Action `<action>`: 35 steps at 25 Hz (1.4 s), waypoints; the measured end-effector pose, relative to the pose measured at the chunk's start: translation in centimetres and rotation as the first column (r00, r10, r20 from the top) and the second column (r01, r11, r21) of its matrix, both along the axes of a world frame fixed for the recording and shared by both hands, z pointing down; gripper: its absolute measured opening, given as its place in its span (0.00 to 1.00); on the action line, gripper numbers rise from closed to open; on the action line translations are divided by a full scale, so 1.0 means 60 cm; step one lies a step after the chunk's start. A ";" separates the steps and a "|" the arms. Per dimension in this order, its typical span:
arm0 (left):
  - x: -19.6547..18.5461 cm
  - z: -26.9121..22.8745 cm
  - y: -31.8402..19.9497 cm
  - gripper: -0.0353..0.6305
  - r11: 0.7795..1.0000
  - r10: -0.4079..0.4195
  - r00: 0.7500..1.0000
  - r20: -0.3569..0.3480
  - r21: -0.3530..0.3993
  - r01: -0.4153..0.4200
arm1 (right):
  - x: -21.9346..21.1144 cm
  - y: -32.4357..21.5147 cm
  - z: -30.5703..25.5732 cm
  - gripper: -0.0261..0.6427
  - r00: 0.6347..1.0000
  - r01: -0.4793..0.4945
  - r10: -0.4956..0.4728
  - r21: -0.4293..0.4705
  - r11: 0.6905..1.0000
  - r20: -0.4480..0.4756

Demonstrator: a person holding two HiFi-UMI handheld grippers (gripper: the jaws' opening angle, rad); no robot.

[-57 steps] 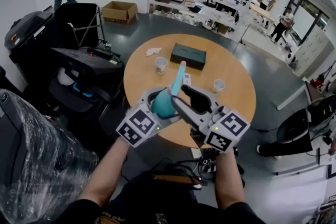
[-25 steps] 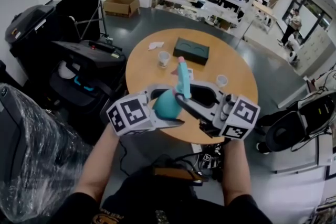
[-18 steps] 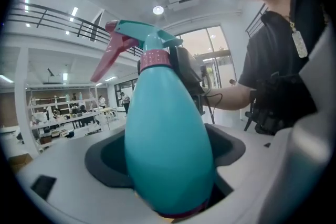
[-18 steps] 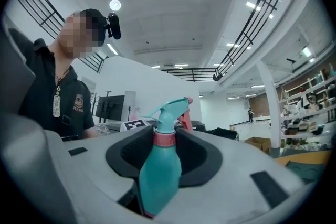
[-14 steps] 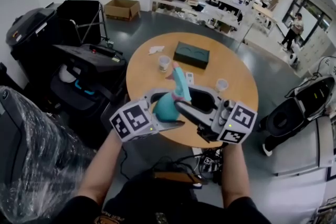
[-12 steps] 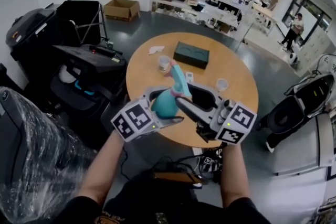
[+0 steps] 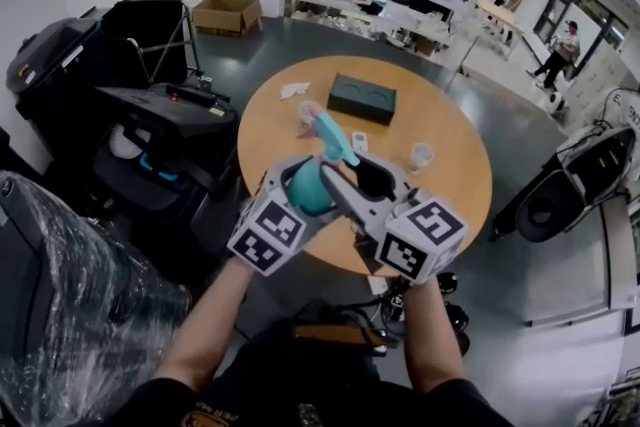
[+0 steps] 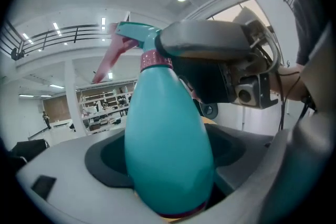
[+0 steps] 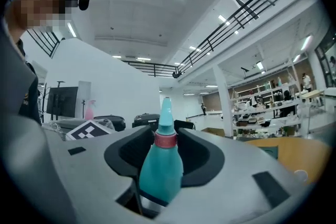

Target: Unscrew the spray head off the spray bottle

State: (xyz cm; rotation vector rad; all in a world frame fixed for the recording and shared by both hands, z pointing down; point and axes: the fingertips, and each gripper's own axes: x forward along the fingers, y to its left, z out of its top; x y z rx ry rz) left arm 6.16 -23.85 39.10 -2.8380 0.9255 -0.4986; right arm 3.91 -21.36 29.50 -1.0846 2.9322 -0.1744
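I hold a teal spray bottle (image 7: 303, 188) above the near edge of the round wooden table (image 7: 450, 120). My left gripper (image 7: 300, 180) is shut on its fat body (image 8: 168, 149). The teal spray head (image 7: 330, 127), with a pink trigger and a pink collar (image 8: 155, 59), points up and away. My right gripper (image 7: 345, 180) comes in from the right, and one grey jaw lies beside the collar in the left gripper view. In the right gripper view the bottle (image 9: 160, 168) stands between the spread jaws, whose pads do not seem to press on it.
On the table lie a dark green box (image 7: 360, 98), a paper cup (image 7: 418, 156), a small white item (image 7: 358, 143) and a scrap of paper (image 7: 293, 90). Black cases (image 7: 160, 115) and a plastic-wrapped bulk (image 7: 60, 295) stand to the left. People move at the far shelves.
Both grippers have turned with the bottle, and their marker cubes have come closer together. The spray head now sits higher and a little further left. The right jaws have spread off the neck.
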 end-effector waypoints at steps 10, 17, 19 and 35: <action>0.005 -0.007 0.023 0.68 0.995 0.099 0.995 0.016 -0.024 -0.098 | 0.002 0.010 -0.005 0.25 0.998 0.069 -0.069 0.015 0.997 -0.010; 0.014 -0.021 0.062 0.68 0.950 0.304 0.952 -0.022 -0.063 -0.305 | 0.001 0.035 -0.016 0.25 0.972 0.235 -0.234 0.057 0.970 -0.018; 0.017 -0.026 0.080 0.68 0.928 0.364 0.931 -0.038 -0.067 -0.365 | 0.002 0.049 -0.020 0.25 0.958 0.287 -0.285 0.077 0.955 -0.028; 0.020 -0.002 0.063 0.68 0.940 0.333 0.941 -0.064 -0.050 -0.336 | 0.014 0.042 0.003 0.25 0.950 0.311 -0.312 0.095 0.946 -0.010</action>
